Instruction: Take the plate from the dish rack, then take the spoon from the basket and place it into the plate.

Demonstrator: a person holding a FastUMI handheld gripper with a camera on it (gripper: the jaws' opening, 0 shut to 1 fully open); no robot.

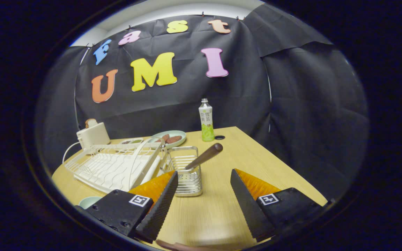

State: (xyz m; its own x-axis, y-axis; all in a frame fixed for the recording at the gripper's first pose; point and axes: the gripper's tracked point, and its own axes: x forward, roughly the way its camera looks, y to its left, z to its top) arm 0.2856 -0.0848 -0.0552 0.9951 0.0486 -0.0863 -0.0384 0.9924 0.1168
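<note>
Jaws stand wide apart and empty; the gripper faces the basket, where the spoon handle leans rightward; closing on that handle above the rim looks safest

A wooden table carries a dish rack, basket, bottle, toaster and, seemingly, food plate.

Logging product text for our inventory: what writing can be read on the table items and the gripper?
Green bottle: printed label, too small to read.
Gripper, open short of the spoon basket: square coded markers, no words.
Toaster, dish rack: no text.
</note>
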